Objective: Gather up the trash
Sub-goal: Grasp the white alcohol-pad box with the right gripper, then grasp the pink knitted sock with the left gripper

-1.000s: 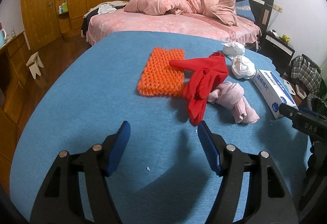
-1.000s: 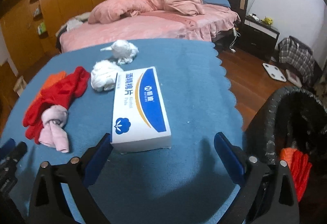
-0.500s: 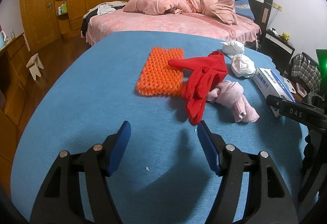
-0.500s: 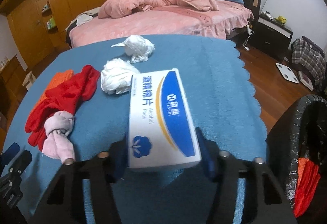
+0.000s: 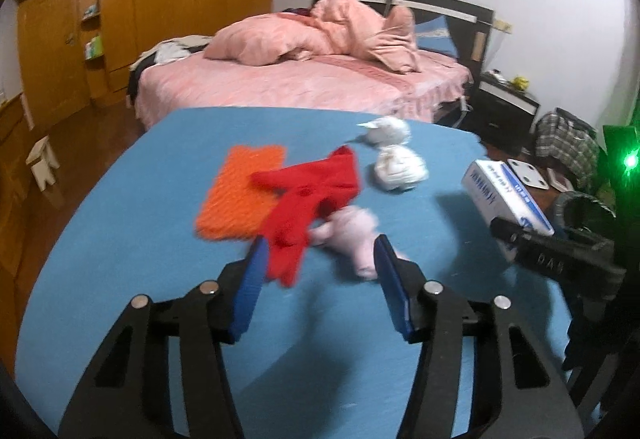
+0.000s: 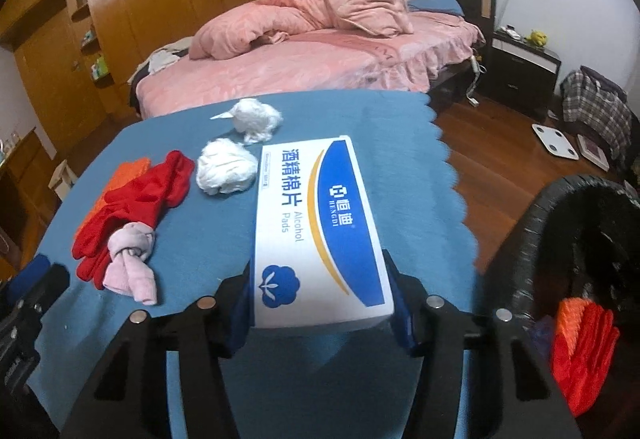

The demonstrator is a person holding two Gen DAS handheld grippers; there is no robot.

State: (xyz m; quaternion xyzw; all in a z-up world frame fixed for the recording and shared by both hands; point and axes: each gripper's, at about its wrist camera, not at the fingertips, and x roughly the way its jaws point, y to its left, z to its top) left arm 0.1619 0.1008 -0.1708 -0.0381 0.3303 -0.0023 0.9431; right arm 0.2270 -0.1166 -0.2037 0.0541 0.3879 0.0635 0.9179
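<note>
My right gripper [image 6: 320, 299] is shut on a white and blue alcohol pads box [image 6: 316, 223] and holds it lifted above the blue table [image 6: 400, 167]. The box also shows in the left wrist view [image 5: 506, 199]. My left gripper [image 5: 318, 279] is open and empty, just before a red cloth [image 5: 308, 199] and a pink knotted cloth [image 5: 352, 235]. An orange mat [image 5: 240, 195] lies under the red cloth. Two white crumpled wads [image 5: 400, 167] [image 5: 386, 131] lie farther back.
A black trash bin [image 6: 580, 247] stands at the table's right side, with red and orange items [image 6: 580, 343] inside. A pink bed [image 6: 312, 59] stands behind the table. Wooden wardrobes [image 6: 140, 7] line the left wall. A small stool [image 5: 42, 163] stands on the floor at left.
My right gripper closed on the box and lifted it off the table. My left gripper moved forward toward the red and pink cloths, still open.
</note>
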